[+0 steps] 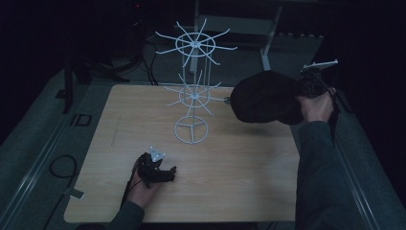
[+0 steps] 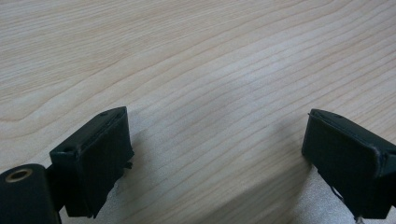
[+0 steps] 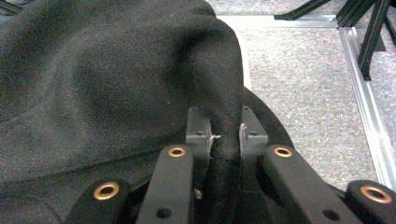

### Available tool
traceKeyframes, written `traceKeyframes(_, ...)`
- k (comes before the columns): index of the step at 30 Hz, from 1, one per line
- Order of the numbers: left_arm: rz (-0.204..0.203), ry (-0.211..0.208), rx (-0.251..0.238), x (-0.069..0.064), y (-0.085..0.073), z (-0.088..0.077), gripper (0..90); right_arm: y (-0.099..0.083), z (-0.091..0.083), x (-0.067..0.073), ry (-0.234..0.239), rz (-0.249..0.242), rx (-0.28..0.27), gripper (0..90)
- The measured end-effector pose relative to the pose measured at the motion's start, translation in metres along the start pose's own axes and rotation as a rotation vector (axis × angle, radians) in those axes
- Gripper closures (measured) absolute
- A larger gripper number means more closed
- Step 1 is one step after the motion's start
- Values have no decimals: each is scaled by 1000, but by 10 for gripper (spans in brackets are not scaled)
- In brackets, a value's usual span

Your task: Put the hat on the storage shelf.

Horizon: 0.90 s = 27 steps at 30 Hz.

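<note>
High view, right hand-held gripper raised, clamping cap

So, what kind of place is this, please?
Probably a dim lab or recording workshop, not a home. A bare wooden table holds a white wire rack, grey carpet with metal rails surrounds it, and the right claw grips a black cap.

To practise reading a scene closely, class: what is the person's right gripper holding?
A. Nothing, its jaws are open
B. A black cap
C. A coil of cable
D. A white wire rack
B: in the right gripper view the right gripper has its jaws pinched on a fold of the black cap, and the high view shows it held up beside the white wire rack.
</note>
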<state>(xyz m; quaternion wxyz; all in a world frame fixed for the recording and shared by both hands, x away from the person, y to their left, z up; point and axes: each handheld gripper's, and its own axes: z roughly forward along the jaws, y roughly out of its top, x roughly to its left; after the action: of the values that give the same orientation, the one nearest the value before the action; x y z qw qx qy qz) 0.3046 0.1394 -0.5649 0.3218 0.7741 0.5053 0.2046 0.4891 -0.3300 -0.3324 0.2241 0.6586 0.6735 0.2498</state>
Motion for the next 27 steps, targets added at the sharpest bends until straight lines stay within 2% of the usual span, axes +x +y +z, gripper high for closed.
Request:
traceKeyframes(12,6,-1,4,0,0,0,86,16,-16,5,26,3,-16,791)
traceKeyframes(24,8,-2,5,0,0,0,86,26,-23,14,50,2,-26,791)
traceKeyframes(27,8,-2,4,0,0,0,86,28,-24,16,76,12,-30,791)
